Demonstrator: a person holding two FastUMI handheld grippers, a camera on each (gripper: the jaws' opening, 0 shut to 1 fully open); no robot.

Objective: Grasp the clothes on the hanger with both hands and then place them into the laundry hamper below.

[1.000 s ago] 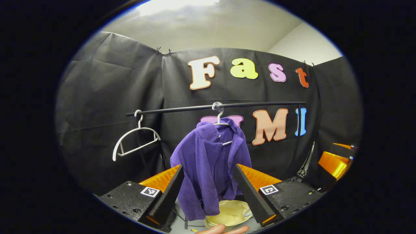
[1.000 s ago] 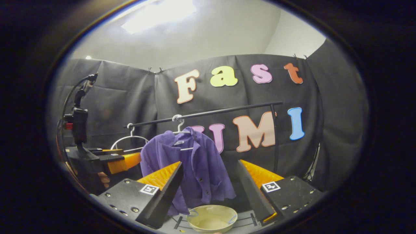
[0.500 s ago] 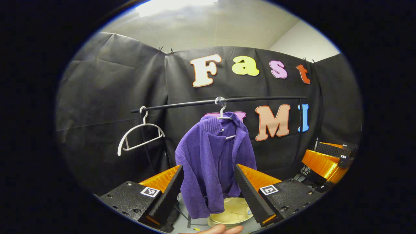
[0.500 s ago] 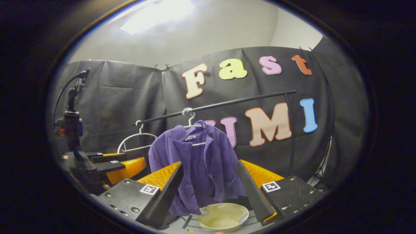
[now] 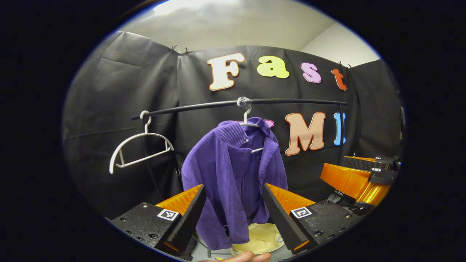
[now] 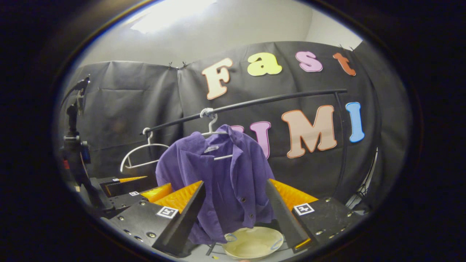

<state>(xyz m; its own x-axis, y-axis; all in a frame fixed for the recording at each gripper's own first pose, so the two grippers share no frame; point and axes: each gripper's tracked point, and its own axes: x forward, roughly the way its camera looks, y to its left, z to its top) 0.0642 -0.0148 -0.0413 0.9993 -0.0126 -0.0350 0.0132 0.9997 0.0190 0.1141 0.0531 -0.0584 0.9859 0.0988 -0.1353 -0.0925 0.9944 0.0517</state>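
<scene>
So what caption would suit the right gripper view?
Open right gripper faces a purple shirt on its hanger, hamper below.

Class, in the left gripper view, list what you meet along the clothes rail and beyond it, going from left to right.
Empty white hanger → purple shirt on its hanger → right gripper, at the picture's right edge.

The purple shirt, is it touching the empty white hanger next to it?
Apart. In the left gripper view, black cloth shows between the purple shirt and the empty white hanger farther along the rail.
</scene>
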